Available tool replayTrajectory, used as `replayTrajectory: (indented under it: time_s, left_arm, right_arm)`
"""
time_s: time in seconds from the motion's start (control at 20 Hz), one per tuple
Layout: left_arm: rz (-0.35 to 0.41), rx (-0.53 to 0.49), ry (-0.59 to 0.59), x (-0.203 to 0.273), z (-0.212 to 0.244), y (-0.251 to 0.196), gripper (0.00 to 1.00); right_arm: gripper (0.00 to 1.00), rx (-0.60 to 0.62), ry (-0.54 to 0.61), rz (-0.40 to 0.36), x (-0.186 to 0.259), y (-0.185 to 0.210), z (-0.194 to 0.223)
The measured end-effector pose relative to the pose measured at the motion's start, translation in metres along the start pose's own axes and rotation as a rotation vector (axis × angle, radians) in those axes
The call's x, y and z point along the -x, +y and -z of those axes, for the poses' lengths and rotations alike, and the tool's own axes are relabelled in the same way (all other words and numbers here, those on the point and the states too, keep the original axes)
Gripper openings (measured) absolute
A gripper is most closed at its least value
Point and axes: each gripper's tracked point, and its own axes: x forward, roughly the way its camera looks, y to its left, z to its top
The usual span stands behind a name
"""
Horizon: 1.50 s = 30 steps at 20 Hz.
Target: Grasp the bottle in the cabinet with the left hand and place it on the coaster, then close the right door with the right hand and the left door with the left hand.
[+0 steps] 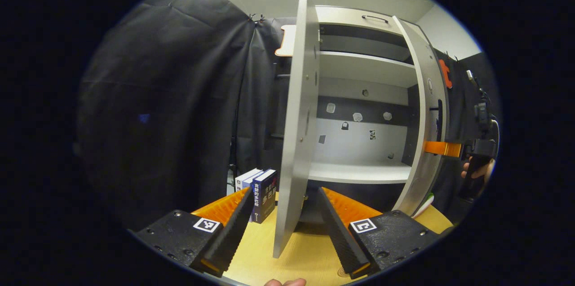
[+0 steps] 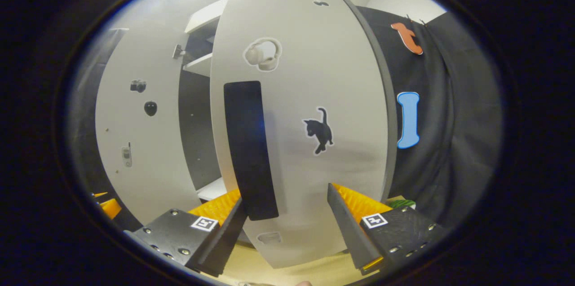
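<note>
The white cabinet (image 1: pixel 359 70) stands with both doors ajar and bare shelves inside. In the left gripper view the left door (image 1: pixel 294 120) shows edge-on, its lower edge between the spread fingers of my open left gripper (image 1: pixel 287 232). In the right gripper view my open right gripper (image 2: pixel 287 227) faces the front of the right door (image 2: pixel 314 97), its left finger beside the black handle (image 2: pixel 249 151). A green and white thing (image 1: pixel 426 204) peeks out behind the right door's foot; I cannot tell whether it is the bottle.
Three books (image 1: pixel 260 194) stand on the wooden table (image 1: pixel 310 250) left of the left door. The right gripper's orange finger (image 1: pixel 442 147) and the hand (image 1: pixel 478 171) holding it show past the right door (image 1: pixel 426 111). Black cloth hangs on both sides.
</note>
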Motion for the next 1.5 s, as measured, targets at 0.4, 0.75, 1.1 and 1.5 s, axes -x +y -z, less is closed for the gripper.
replayTrajectory:
  time_s: [0.4,0.75,1.1,1.5]
  left_arm:
    - [0.04,-0.012,-0.015,-0.017,-0.01,0.032,0.91]
    - [0.065,0.009,-0.017,-0.021,-0.023,0.058,0.91]
    - [0.11,-0.031,-0.02,-0.031,-0.034,0.063,0.91]
    - [0.171,0.025,-0.034,-0.047,-0.058,0.055,0.91]
  right_arm:
    - [1.0,0.07,-0.057,0.082,-0.039,0.013,-0.004]
    - [1.0,0.084,-0.061,0.144,-0.06,0.017,0.002]
    - [0.96,0.094,-0.047,0.178,-0.066,0.016,0.006]
    - [0.98,0.096,-0.045,0.202,-0.068,0.016,0.006]
